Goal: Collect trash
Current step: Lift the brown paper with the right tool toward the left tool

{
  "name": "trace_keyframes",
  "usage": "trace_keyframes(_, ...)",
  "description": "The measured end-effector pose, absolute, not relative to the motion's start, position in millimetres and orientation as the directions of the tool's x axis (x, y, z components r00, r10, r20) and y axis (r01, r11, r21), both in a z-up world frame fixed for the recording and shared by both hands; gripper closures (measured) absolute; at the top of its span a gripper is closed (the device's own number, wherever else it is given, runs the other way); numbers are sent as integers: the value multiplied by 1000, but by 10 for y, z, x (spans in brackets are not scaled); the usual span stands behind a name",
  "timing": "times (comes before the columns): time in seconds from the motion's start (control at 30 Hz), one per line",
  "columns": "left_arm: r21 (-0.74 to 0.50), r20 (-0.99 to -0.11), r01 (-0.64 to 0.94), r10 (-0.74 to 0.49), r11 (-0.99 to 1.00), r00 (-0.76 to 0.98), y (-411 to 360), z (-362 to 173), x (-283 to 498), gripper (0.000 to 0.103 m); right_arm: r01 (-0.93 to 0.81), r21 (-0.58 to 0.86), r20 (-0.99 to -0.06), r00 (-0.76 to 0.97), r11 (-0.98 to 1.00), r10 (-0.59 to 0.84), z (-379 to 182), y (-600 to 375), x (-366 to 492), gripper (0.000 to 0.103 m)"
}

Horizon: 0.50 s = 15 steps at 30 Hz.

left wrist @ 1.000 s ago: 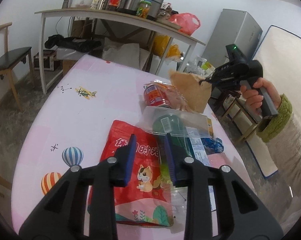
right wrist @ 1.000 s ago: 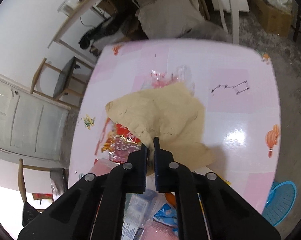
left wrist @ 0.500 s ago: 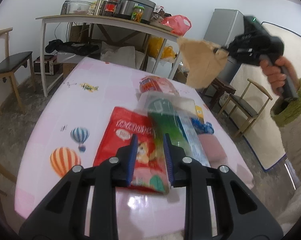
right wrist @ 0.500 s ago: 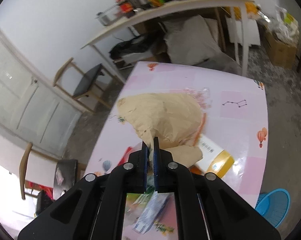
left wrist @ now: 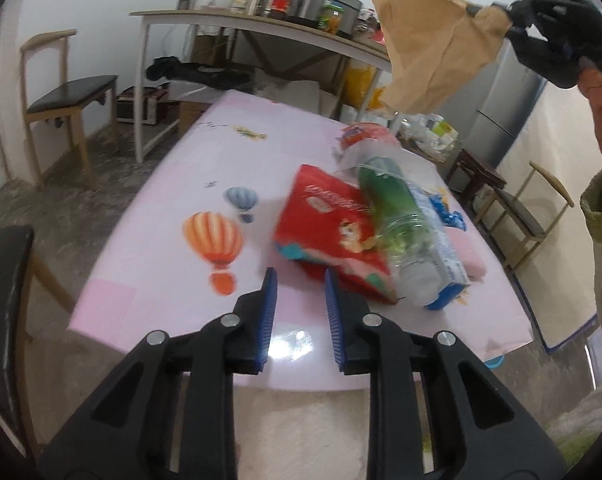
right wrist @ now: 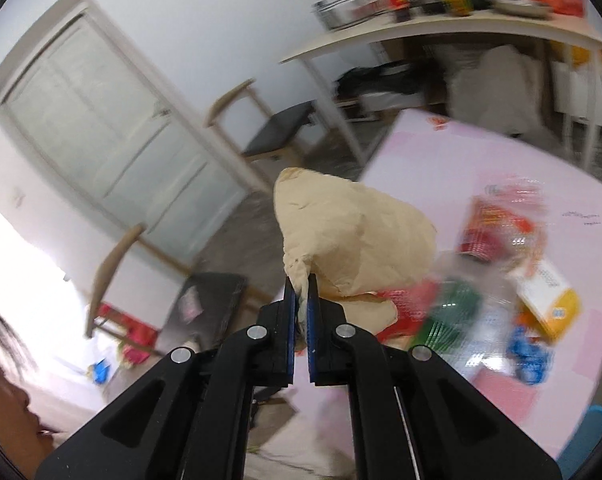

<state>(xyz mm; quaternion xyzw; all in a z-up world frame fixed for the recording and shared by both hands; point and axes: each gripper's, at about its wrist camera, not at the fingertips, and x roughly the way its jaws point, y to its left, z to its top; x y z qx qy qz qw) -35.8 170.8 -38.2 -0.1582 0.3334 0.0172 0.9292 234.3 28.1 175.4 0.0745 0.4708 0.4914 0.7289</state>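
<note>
A crumpled brown paper (left wrist: pixel 429 40) hangs in the air above the far side of the pink table (left wrist: pixel 161 220), and my right gripper (left wrist: pixel 477 10) is shut on its corner. In the right wrist view the paper (right wrist: pixel 353 232) bulges out past the gripper (right wrist: pixel 299 284). A pile of trash lies on the table: a red snack bag (left wrist: pixel 325 216), a green plastic bottle (left wrist: pixel 397 208), a blue wrapper (left wrist: pixel 447 210) and a yellow-and-white box (right wrist: pixel 549 300). My left gripper (left wrist: pixel 301 280) is over the table's near edge, just short of the red bag. It is narrowly open and holds nothing.
A long shelf table (left wrist: pixel 261 28) with jars and a cooker stands behind. Wooden chairs (left wrist: pixel 65 96) are at the left and the right (left wrist: pixel 533 216), and a grey fridge (left wrist: pixel 505 96) stands at the back right. A blue basket (right wrist: pixel 597 424) is on the floor by the table.
My right gripper has lifted the brown paper off the pile and high above the table. My left gripper has drawn back from over the red bag to the near table edge.
</note>
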Motion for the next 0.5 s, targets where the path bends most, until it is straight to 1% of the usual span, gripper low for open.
trace_keyframes(0.13, -284, -632, -186, -38, 941, 774, 1868, -411, -508, 82, -652, 639, -566, -41, 407, 823, 1601, 611, 2076, 98)
trace_keyframes(0.23, -277, -651, -221, -14, 935, 759, 1962, -483, -618, 82, -621, 697, -547, -139, 358, 825, 1268, 819, 1896, 98)
trace_keyframes(0.3, -268, -667, -236, -3, 934, 745, 1982, -542, -673, 82, -601, 702, -583, -175, 383, 794, 940, 932, 1777, 98)
trace_keyframes(0.37, -267, -680, -240, -7, 933, 733, 1987, -611, -723, 82, -559, 709, -634, -238, 430, 736, 479, 1011, 1643, 98)
trace_keyframes(0.5, -276, -703, -243, -23, 930, 711, 2014, -731, -773, 82, -519, 660, -735, -297, 544, 609, -197, 1000, 1402, 98)
